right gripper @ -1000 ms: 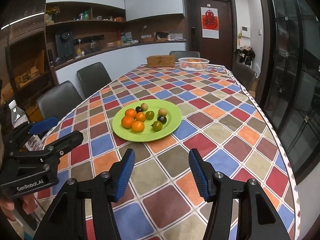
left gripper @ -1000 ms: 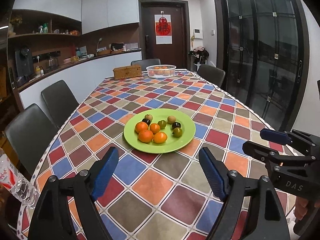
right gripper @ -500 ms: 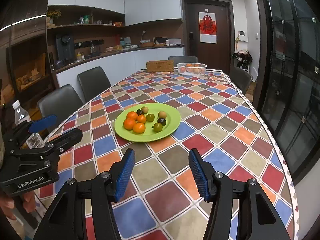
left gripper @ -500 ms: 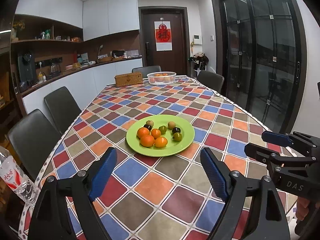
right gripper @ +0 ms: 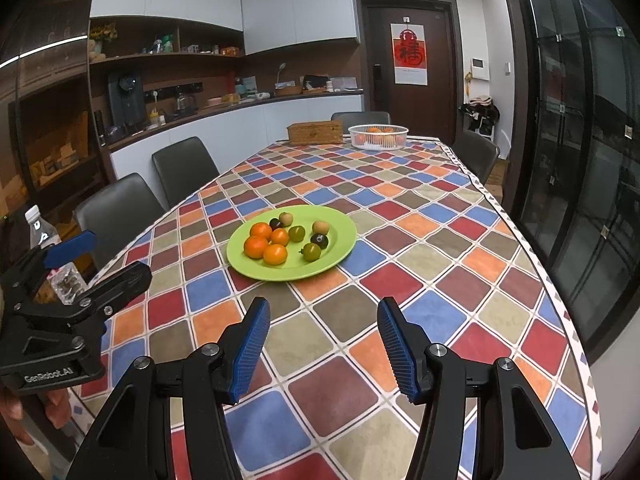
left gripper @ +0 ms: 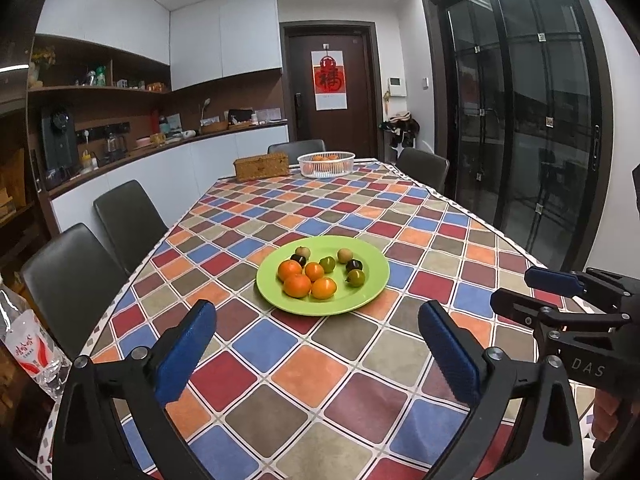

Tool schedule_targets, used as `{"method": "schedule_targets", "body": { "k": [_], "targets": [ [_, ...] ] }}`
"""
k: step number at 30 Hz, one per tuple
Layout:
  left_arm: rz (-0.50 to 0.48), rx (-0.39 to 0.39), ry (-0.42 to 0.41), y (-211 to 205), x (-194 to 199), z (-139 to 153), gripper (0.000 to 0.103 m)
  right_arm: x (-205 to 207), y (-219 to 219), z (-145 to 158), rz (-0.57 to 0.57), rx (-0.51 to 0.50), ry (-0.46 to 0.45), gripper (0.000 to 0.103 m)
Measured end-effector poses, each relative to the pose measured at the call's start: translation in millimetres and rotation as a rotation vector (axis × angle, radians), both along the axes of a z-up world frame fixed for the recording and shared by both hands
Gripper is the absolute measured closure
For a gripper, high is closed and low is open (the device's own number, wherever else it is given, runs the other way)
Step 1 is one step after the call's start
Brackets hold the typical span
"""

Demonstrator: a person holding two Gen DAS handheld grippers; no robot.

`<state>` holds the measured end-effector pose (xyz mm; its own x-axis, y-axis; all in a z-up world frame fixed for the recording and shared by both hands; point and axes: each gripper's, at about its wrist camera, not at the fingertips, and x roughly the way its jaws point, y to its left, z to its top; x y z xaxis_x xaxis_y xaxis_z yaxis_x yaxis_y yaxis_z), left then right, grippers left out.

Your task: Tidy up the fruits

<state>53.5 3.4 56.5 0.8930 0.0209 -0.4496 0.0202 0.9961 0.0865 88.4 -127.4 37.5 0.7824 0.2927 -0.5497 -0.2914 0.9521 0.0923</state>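
A green plate [left gripper: 372, 280] [right gripper: 340, 248] sits mid-table with several small fruits: orange mandarins [left gripper: 297, 285] [right gripper: 256, 247], green ones [left gripper: 355, 277] [right gripper: 311, 251], dark ones [left gripper: 353, 265] and brownish ones [left gripper: 343, 255]. My left gripper [left gripper: 316, 344] is open and empty, above the near table, short of the plate. My right gripper [right gripper: 323, 340] is open and empty, also short of the plate. Each gripper shows at the edge of the other's view, the right [left gripper: 560, 300] and the left [right gripper: 80, 272].
A white basket [left gripper: 326, 164] [right gripper: 378, 136] with oranges and a wicker box [left gripper: 261, 166] [right gripper: 315, 132] stand at the table's far end. Chairs [left gripper: 128, 220] line the left side. A water bottle [left gripper: 24, 344] [right gripper: 52, 256] stands at the near left corner. Glass doors stand on the right.
Both views have pulled back and risen slightly, so the plate looks a bit farther off. Both grippers stay open and empty.
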Motion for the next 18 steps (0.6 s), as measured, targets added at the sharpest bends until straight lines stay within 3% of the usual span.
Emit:
{"method": "schedule_targets", "body": {
  "k": [18],
  "targets": [
    [0.005,0.004,-0.014,-3.9,-6.6,-3.7,0.000,-7.7,-4.8,-0.3,-0.005,0.006,-0.007,0.046]
  ]
}}
